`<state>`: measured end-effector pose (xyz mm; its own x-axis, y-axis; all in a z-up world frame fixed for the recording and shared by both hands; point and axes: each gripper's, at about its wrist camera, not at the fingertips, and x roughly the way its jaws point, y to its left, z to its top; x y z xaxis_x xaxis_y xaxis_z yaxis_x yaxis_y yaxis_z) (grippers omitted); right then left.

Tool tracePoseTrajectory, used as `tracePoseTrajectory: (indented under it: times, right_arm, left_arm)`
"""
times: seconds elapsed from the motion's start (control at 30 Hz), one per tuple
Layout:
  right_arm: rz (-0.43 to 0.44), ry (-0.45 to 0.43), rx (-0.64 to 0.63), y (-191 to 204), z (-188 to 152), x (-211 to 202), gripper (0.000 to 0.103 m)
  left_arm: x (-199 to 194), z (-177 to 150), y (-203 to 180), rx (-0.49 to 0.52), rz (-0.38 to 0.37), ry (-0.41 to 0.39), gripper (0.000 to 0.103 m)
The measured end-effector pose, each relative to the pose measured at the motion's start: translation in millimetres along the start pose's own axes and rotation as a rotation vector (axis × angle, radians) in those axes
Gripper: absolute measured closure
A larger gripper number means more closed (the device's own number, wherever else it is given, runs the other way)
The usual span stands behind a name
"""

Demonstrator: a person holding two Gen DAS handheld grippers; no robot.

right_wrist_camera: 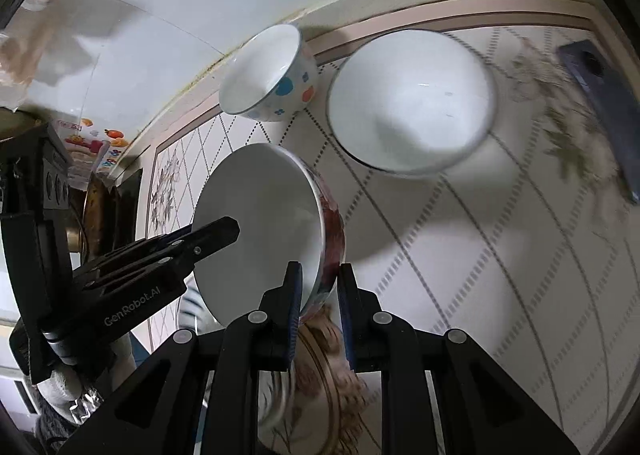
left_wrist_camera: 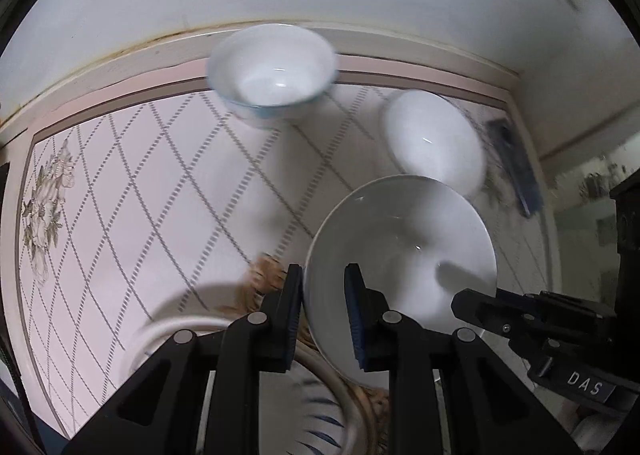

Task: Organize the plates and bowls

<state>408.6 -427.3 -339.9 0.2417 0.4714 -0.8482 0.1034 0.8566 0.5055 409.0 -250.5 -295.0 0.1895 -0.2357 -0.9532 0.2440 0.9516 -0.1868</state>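
Observation:
A white bowl (left_wrist_camera: 400,247) with a red pattern on its outside (right_wrist_camera: 260,215) hangs tilted above the table, held by both grippers. My left gripper (left_wrist_camera: 323,275) is shut on the bowl's left rim, one pad inside and one outside. My right gripper (right_wrist_camera: 318,275) is shut on the opposite rim and shows at the right of the left wrist view (left_wrist_camera: 456,301). The left gripper's tip (right_wrist_camera: 236,225) reaches over the bowl in the right wrist view. Beneath the bowl lie a striped plate (left_wrist_camera: 320,415) and a brown-patterned plate (right_wrist_camera: 332,367).
Near the wall stand a small dotted bowl (right_wrist_camera: 268,71) (left_wrist_camera: 272,71) and, beside it, a larger plain white bowl (right_wrist_camera: 412,99) (left_wrist_camera: 434,139). A dark flat object (right_wrist_camera: 600,103) (left_wrist_camera: 516,163) lies at the far right. A diamond-patterned cloth (left_wrist_camera: 160,195) covers the table.

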Motion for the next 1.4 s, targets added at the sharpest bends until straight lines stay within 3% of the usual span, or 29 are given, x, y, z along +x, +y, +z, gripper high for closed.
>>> tracePoseTrajectory:
  times: [0.27,0.57,0.83,1.27,1.4]
  right_arm:
    - [-0.013,-0.031,0.050,-36.2,-48.2,-47.5,0.083]
    - [-0.025,-0.010,0.126,-76.6,-88.8,-47.3,0.083]
    - [-0.042,0.004,0.155,-100.0,-102.6,-38.3,0.083]
    - [-0.027,0.040,0.153,-107.3,-106.7,-34.4,0.081]
    - [0.001,0.064,0.177,-112.6,-100.7,-40.6,0.081]
  left_arm:
    - [-4.6,-25.6,-40.0,0.074,-0.023,0.015,0.084]
    - [30.2,-52.2,-69.6,0.117,-0.020,0.081,0.084]
    - [53.3,-63.9,-79.6,0.140,0.010,0.113,0.084]
    - [57.4,-61.4,-88.5,0.174,0.044,0.131,0.084]
    - [38.6,-53.1,-83.8,0.155,0.027,0.120,0.084]
